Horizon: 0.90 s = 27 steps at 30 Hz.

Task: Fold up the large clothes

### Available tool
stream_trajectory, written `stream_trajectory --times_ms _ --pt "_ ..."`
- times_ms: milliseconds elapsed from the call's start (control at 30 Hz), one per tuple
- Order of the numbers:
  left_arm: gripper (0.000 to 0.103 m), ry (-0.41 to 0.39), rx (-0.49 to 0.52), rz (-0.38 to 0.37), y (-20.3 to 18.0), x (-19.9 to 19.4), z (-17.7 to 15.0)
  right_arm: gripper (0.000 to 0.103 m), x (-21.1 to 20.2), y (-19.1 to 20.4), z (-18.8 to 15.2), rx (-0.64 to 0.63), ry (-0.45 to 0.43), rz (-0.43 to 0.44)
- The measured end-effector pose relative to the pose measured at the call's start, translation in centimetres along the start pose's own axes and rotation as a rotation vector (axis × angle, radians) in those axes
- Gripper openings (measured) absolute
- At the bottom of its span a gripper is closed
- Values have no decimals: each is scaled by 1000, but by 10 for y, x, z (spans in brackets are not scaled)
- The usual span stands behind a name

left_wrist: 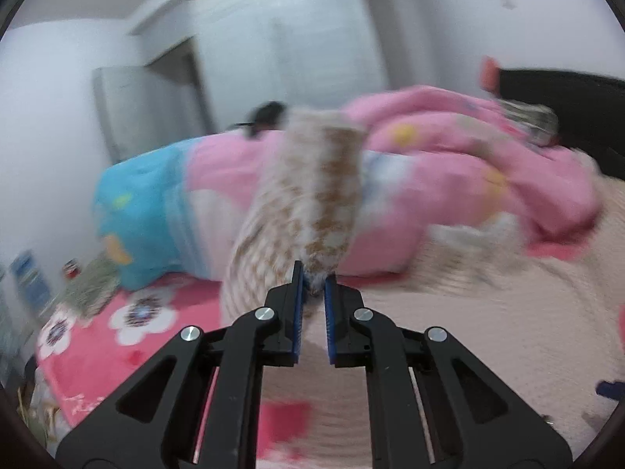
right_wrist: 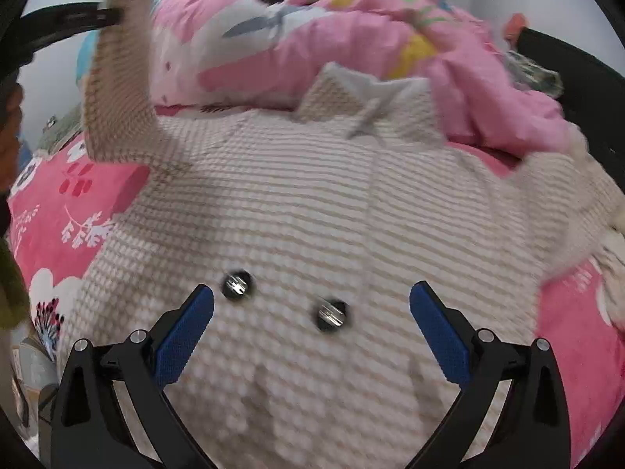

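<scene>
On the pink floral bedspread [right_wrist: 58, 211] the cream waffle-knit jacket [right_wrist: 297, 211] lies spread flat, collar toward the pink quilt [right_wrist: 351, 39] — the left gripper [left_wrist: 313, 285] is clamped on its sleeve [left_wrist: 308, 195], lifted above the bedspread, while the right gripper [right_wrist: 312, 297] hovers spread wide over its two buttons [right_wrist: 236, 284].

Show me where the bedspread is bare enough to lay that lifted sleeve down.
Bare pink bedspread lies left of the beige jacket, beneath the sleeve that the left tool pinches. A smaller patch shows at the jacket's right edge. It is crowded behind, where the pink quilt is heaped against the collar.
</scene>
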<state>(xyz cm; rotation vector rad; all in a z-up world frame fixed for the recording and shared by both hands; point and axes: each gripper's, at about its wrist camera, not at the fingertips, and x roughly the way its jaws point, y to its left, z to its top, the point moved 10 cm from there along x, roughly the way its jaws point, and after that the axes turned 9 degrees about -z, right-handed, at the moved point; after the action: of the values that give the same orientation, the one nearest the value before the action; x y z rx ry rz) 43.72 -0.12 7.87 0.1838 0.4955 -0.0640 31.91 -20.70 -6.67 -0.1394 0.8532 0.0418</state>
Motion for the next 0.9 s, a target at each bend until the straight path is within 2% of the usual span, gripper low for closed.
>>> stream_trajectory --times_ms 100,167,233,267,300,333,400,467,533,600,667,767,800,900 --pt "12 110 25 -154 -64 15 -35 98 -13 -34 -22 36 7 -42" --pt "18 193 38 -251 -96 23 -69 98 -13 -53 -36 52 21 -62" --pt "36 264 51 -336 -120 24 -105 98 -12 -70 -47 73 33 -76" --pt "44 270 60 -349 -127 20 -116 98 -12 -79 -52 93 39 -77" --pt "61 261 68 -355 -130 13 -124 98 -12 -83 -54 105 43 -74" --pt "68 247 72 -356 -133 8 -128 98 -11 -90 -57 126 54 -67" --pt "71 217 63 -378 -123 -8 -135 98 -10 -97 -57 149 53 -50" --pt "74 216 15 -372 -106 -18 -141 98 -10 -99 -51 164 41 -20" --pt "75 231 -51 -348 -82 -17 -149 98 -9 -96 -38 196 32 53" --pt "75 279 -139 -302 -52 -10 -162 98 -5 -90 -23 239 30 149" --pt "75 340 -186 -243 -31 4 -176 98 2 -77 -8 288 48 272" --pt "75 413 -205 -174 -17 23 -196 97 12 -52 8 342 93 442" --pt "75 432 -210 -164 -16 29 -201 95 18 -39 14 370 125 527" --pt "75 474 -229 -152 -19 42 -215 87 30 -12 21 398 193 632"
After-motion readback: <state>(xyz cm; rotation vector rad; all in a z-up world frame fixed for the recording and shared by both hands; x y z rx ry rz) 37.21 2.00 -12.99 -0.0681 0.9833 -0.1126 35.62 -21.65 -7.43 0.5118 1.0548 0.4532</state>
